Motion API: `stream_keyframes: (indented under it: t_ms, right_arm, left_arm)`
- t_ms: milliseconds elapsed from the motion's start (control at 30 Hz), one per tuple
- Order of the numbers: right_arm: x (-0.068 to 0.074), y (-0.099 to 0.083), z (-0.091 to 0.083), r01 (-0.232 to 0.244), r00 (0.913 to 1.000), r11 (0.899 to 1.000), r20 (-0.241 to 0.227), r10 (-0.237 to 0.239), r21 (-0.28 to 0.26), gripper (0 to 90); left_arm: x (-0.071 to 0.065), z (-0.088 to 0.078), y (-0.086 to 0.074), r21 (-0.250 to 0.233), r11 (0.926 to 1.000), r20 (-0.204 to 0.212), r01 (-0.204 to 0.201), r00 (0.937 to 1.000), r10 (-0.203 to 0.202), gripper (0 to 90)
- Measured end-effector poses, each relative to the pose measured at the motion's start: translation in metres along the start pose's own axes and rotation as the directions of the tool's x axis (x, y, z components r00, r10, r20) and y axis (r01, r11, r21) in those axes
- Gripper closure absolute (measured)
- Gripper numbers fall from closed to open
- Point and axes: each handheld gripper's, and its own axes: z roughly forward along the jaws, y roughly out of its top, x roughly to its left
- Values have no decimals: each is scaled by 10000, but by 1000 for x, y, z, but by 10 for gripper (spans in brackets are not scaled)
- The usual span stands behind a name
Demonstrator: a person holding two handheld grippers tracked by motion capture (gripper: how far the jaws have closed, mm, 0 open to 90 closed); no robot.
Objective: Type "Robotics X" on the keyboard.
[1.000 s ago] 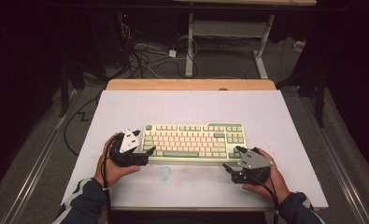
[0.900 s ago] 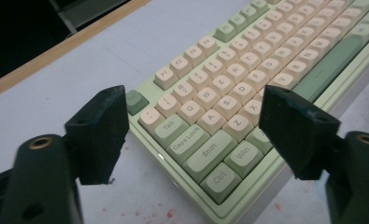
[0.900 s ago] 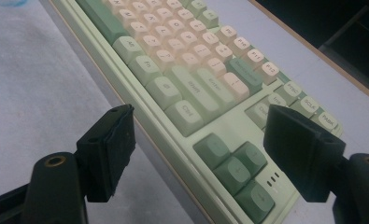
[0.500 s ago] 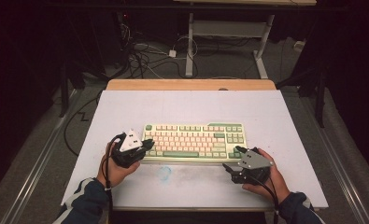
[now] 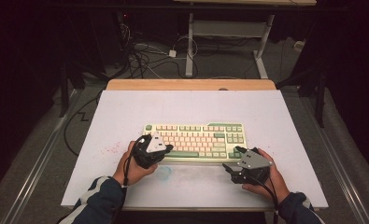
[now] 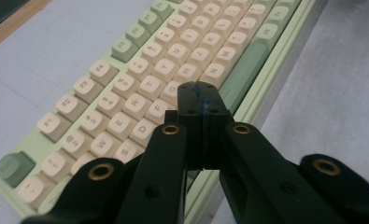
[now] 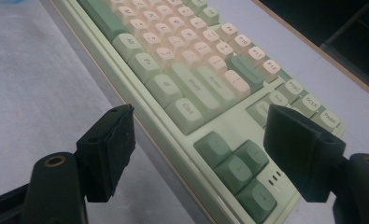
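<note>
Presently on record: one keyboard (image 5: 196,141), pale green case with cream and green keys, lying flat on the white table (image 5: 126,107).

Left gripper (image 6: 199,91): jaws have just closed, pads pressed flat together with nothing between them; tips hover over the letter keys, the green space bar (image 6: 245,70) just beyond and to their right.

Right gripper (image 7: 196,149): jaws spread wide, holding nothing; the keyboard's near corner with its arrow keys (image 7: 238,165) lies between them, below the pads and apart from both.
</note>
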Motion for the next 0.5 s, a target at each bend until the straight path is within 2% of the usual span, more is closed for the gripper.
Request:
stream_keyframes:
  t_ms: [167,300,400,500]
  right_arm:
    - [0,0,0,-47,10000,10000,-3,47,24,262]
    - [0,-1,0,-49,10000,10000,-15,49,37,261]
    - [0,-1,0,-40,10000,10000,-27,40,32,262]
    - [0,-1,0,-23,10000,10000,-33,23,41,261]
  left_arm:
    - [-8,10,0,298,9995,206,-143,9997,137,863]
    - [-8,18,-1,553,9981,163,-289,9995,281,862]
    - [-10,21,-2,606,9978,231,-258,9994,244,863]
    - [-12,22,-5,827,9958,318,-389,9988,364,862]
